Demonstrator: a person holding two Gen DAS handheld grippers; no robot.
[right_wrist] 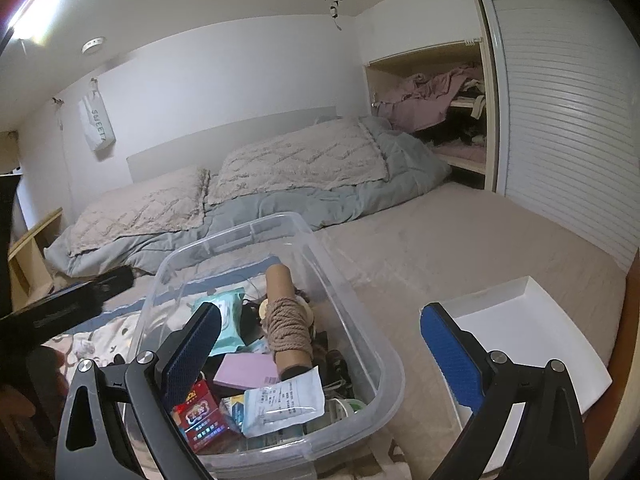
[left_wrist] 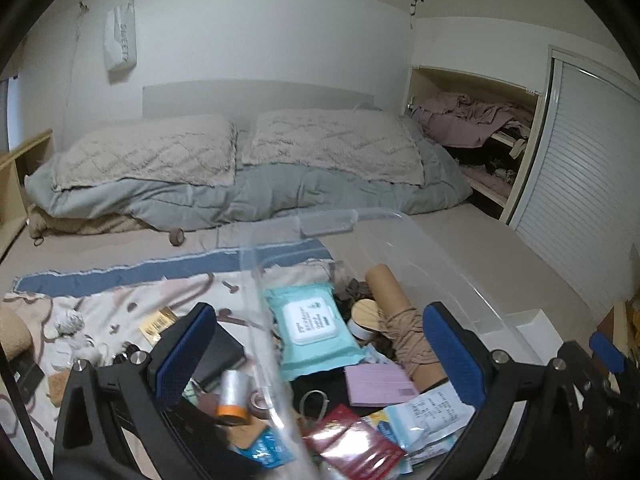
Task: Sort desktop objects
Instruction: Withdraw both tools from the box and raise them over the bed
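Observation:
A clear plastic bin (right_wrist: 362, 320) stands on the bed, full of small items. Inside lie a teal wipes pack (left_wrist: 312, 320), a cardboard tube wound with twine (right_wrist: 288, 320), a pink notepad (right_wrist: 246, 376), a red packet (right_wrist: 200, 416) and a printed sachet (right_wrist: 284, 404). My left gripper (left_wrist: 318, 356) is open and hovers over the bin's left wall (left_wrist: 260, 292), holding nothing. My right gripper (right_wrist: 322, 356) is open too, empty, straddling the bin's right rim. A tape roll with an orange edge (left_wrist: 232, 398) and a black box (left_wrist: 220, 356) lie by the left finger.
A white shallow tray (right_wrist: 528, 320) sits on the sheet right of the bin. A patterned cloth (left_wrist: 120, 304) with small bits lies to the left. Pillows and a grey duvet (left_wrist: 280, 192) are behind; an open closet (left_wrist: 480, 136) is at the right.

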